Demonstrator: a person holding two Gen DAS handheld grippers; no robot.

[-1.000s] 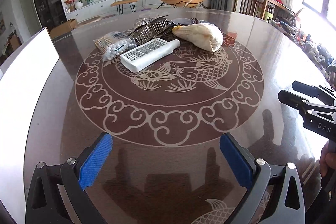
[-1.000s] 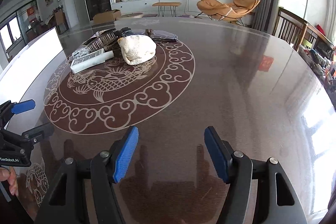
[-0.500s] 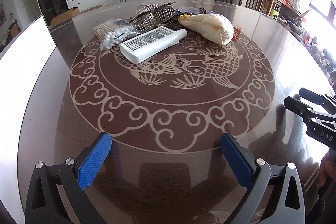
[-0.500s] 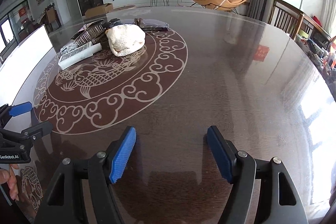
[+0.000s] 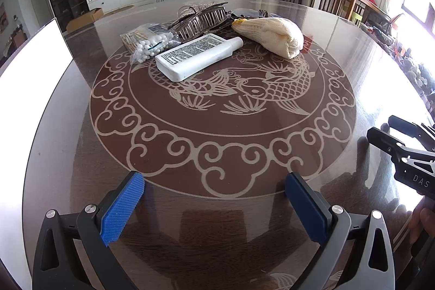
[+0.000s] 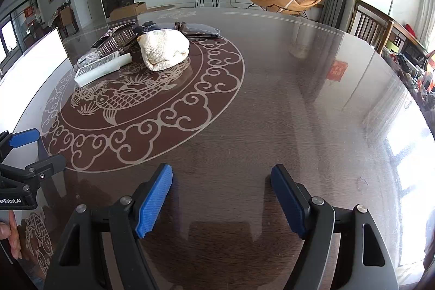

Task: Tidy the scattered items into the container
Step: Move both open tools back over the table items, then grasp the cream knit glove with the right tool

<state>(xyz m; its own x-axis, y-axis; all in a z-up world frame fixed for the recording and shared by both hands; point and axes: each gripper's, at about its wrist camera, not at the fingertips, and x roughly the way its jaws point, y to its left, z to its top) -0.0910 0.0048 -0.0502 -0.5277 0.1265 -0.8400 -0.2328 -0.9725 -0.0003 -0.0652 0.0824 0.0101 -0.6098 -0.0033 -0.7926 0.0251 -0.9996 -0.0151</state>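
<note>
Right tongs (image 6: 221, 199) have just been opening and stand spread with nothing between them, left tongs (image 5: 214, 204) likewise spread and empty over the bench (image 5: 217, 230), while white bottle (image 5: 197, 56), cotton-swab bag (image 5: 148, 42) and cream pouch (image 5: 272, 36) lie clustered at its far side.

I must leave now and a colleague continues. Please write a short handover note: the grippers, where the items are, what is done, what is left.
Left gripper: open, empty, above the table.
Right gripper: jaws have just been opening, nothing between them.
Items bunched on the far side of the fish pattern: white bottle, cotton swab bag, knitted pouch, metal basket.
Done: nothing picked up yet.
Left: every item.
</note>
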